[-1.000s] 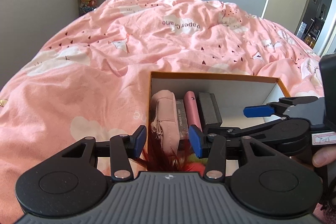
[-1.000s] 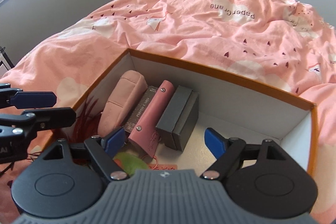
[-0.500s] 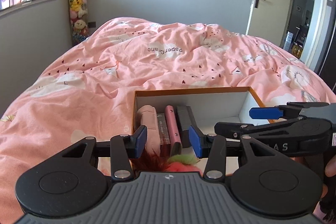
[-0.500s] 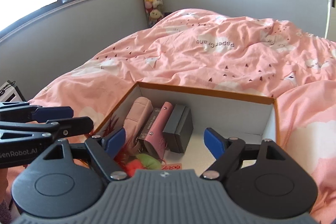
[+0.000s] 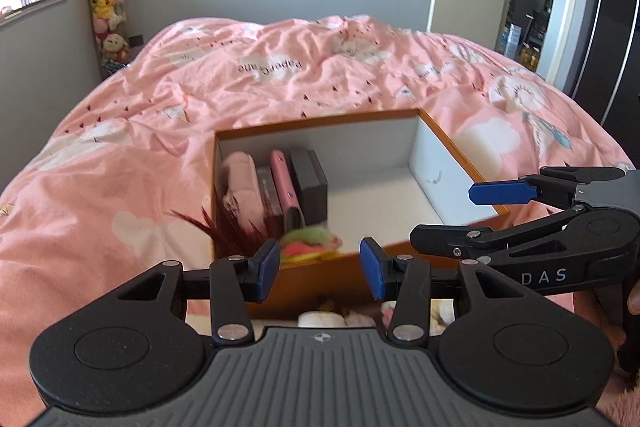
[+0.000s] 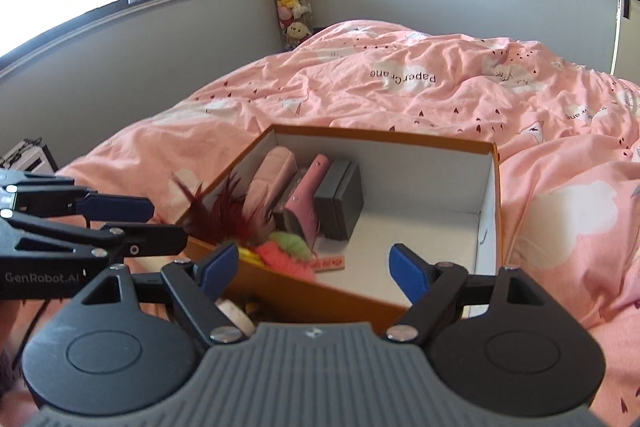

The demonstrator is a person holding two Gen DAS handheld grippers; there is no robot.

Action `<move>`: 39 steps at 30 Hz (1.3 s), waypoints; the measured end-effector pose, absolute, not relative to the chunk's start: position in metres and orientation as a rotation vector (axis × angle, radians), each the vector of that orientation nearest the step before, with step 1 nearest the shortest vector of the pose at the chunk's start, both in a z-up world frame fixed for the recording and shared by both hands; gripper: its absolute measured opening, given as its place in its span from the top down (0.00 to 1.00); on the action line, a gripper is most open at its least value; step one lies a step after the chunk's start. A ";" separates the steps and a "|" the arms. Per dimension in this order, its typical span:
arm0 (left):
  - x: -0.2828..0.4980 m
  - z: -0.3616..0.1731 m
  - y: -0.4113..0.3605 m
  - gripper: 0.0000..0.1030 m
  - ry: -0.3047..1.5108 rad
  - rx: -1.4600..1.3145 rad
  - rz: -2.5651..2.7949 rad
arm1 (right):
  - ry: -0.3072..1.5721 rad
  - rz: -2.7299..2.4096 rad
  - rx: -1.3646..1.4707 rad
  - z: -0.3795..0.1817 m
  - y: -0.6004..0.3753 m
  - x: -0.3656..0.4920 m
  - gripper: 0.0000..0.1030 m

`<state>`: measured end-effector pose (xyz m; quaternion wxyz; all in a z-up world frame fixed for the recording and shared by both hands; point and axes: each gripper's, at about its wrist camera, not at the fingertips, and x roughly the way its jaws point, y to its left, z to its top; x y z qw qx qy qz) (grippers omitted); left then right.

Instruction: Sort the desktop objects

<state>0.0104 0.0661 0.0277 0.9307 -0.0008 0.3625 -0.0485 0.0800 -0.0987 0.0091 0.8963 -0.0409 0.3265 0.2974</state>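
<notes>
Blue-padded left hand-held gripper [image 5: 319, 269] and right hand-held gripper [image 6: 313, 267] both spread, empty. Orange box [image 6: 320, 297] lies at twelve o'clock of each; its upright pouches, long axes toward twelve, sit nearer the left.

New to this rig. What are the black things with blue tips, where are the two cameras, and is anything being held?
No robot here: a person carries a hand-held gripper in each hand, each with a fisheye camera looking along its blue-tipped fingers. In the left view, the left hand-held gripper is in the foreground and the right hand-held gripper reaches in from the side; the right view shows the reverse. Both are open and hold nothing. On the pink printed duvet sits an orange cardboard box with a white inside. It contains a pink fabric pouch, a pink wallet, a dark grey box, dark red feathers and fluffy neon pompoms.
</notes>
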 end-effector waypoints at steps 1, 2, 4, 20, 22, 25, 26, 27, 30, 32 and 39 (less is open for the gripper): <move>0.009 0.025 0.065 0.50 0.763 -0.005 -0.110 | 0.696 0.621 -0.087 0.007 -0.101 0.079 0.19; 0.009 0.024 0.065 0.50 0.780 -0.013 -0.121 | 0.716 0.625 -0.086 0.004 -0.103 0.077 0.19; 0.009 0.020 0.066 0.50 0.821 -0.037 -0.143 | 0.751 0.617 -0.076 -0.001 -0.109 0.075 0.19; 0.002 -0.017 0.087 0.49 1.141 -0.102 -0.127 | 0.960 0.596 -0.023 -0.042 -0.125 0.070 0.34; 0.003 -0.022 0.084 0.49 1.144 -0.085 -0.128 | 0.972 0.599 -0.030 -0.044 -0.123 0.071 0.34; 0.005 -0.034 0.079 0.48 1.160 -0.056 -0.115 | 0.998 0.596 -0.037 -0.050 -0.121 0.072 0.34; 0.007 -0.038 0.079 0.48 1.166 -0.049 -0.096 | 1.007 0.593 -0.037 -0.051 -0.121 0.073 0.34; 0.007 -0.041 0.079 0.47 1.170 -0.046 -0.085 | 1.016 0.589 -0.034 -0.053 -0.122 0.074 0.34; 0.009 -0.052 0.084 0.41 1.195 -0.082 -0.089 | 1.046 0.577 -0.025 -0.059 -0.123 0.077 0.34; 0.010 -0.057 0.090 0.37 1.209 -0.139 -0.108 | 1.063 0.571 -0.025 -0.063 -0.123 0.078 0.34; 0.013 -0.073 0.091 0.39 1.225 -0.218 -0.114 | 1.080 0.572 -0.029 -0.068 -0.123 0.079 0.34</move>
